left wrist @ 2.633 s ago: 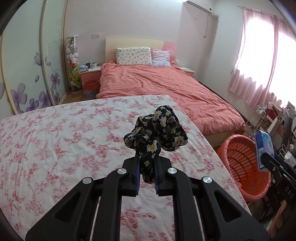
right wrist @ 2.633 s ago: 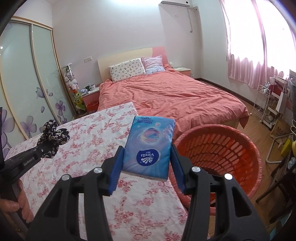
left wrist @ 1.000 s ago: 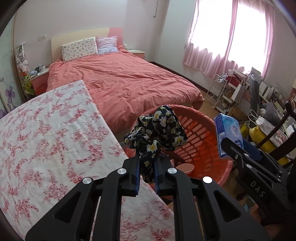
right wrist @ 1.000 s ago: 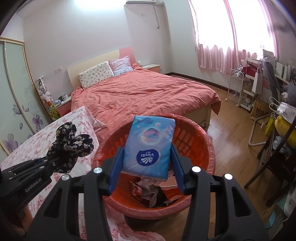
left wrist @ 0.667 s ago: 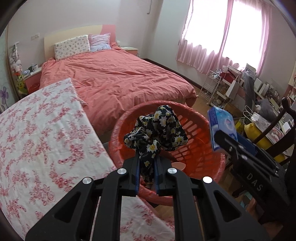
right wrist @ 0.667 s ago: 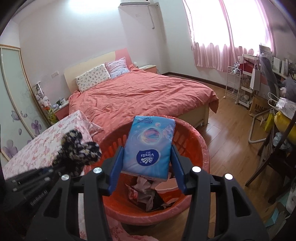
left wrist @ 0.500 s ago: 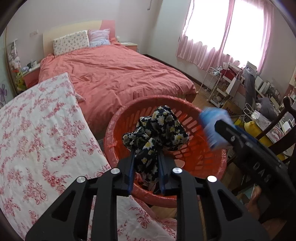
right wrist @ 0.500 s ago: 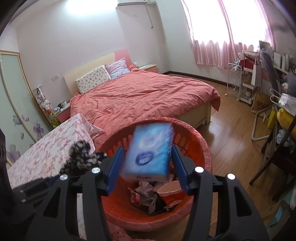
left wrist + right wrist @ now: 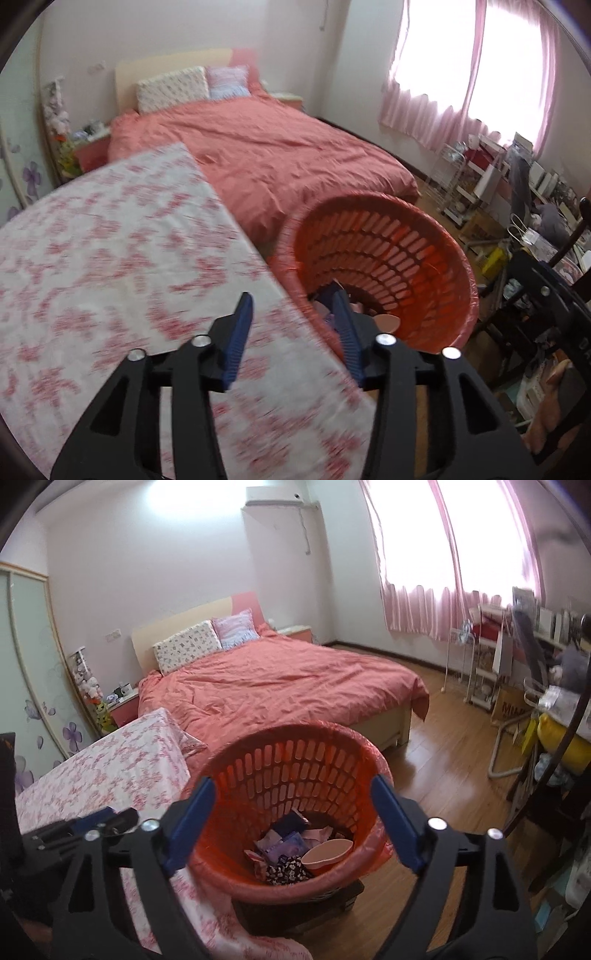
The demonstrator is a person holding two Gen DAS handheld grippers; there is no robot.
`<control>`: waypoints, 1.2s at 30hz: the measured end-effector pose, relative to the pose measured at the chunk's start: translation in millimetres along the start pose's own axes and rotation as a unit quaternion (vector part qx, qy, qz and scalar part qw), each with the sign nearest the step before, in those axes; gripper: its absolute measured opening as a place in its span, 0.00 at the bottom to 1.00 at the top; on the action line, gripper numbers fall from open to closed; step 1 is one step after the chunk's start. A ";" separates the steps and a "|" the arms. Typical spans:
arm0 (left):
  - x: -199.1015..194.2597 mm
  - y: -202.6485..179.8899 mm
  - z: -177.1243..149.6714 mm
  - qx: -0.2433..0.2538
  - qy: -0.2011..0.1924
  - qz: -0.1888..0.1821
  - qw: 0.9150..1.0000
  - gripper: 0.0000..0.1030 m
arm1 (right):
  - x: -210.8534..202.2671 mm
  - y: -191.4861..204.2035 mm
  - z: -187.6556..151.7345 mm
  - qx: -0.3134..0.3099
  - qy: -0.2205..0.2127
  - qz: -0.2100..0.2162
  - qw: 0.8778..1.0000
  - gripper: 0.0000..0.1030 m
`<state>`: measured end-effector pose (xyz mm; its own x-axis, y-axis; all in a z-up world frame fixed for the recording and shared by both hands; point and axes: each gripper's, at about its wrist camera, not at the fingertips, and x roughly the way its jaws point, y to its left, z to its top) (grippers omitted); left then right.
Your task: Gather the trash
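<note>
An orange slatted laundry basket (image 9: 295, 731) stands on the floor beside the table. The black floral cloth (image 9: 286, 871) lies at its bottom, next to a blue-purple tissue pack (image 9: 286, 843) and a pink bowl (image 9: 327, 851). My right gripper (image 9: 291, 782) hangs above the basket with its jaws opening wide and nothing between them. My left gripper (image 9: 291, 299) is over the table's edge by the basket (image 9: 388, 258), its jaws opening too and empty. The left gripper's tips (image 9: 110, 818) also show low on the left of the right wrist view.
A table with a pink floral cloth (image 9: 110, 258) lies left of the basket. Behind it stands a bed with a coral cover (image 9: 277, 686). Wooden floor (image 9: 443, 746) stretches to the right. Shelves, bags and a chair (image 9: 546, 701) crowd the right side under the pink curtains.
Both grippers opened. The floral cloth left the left gripper and the tissue pack left the right one; both now lie in the basket. Both views have swung a little.
</note>
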<state>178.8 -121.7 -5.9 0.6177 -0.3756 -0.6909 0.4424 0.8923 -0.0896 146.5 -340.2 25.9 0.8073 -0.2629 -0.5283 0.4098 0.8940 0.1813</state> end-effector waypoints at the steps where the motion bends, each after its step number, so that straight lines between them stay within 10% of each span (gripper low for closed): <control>1: -8.3 5.1 -2.4 -0.002 -0.009 0.007 1.000 0.56 | -9.9 5.1 -2.4 -0.009 -0.008 0.000 1.000 0.90; 13: -118.4 59.1 -67.9 -0.038 -0.110 0.132 0.984 0.96 | -98.5 65.0 -47.5 -0.115 -0.079 -0.064 0.988 0.96; 36: -181.7 62.3 -149.8 -0.090 -0.142 0.221 0.961 0.97 | -173.9 103.3 -116.5 -0.108 -0.059 -0.038 0.992 0.96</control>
<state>-3.2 39.7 6.7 0.8830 0.0196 -0.4690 -0.0080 0.9996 0.0267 -1.0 -159.9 39.8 0.8270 -0.3614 -0.4307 0.3811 0.9235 -0.0430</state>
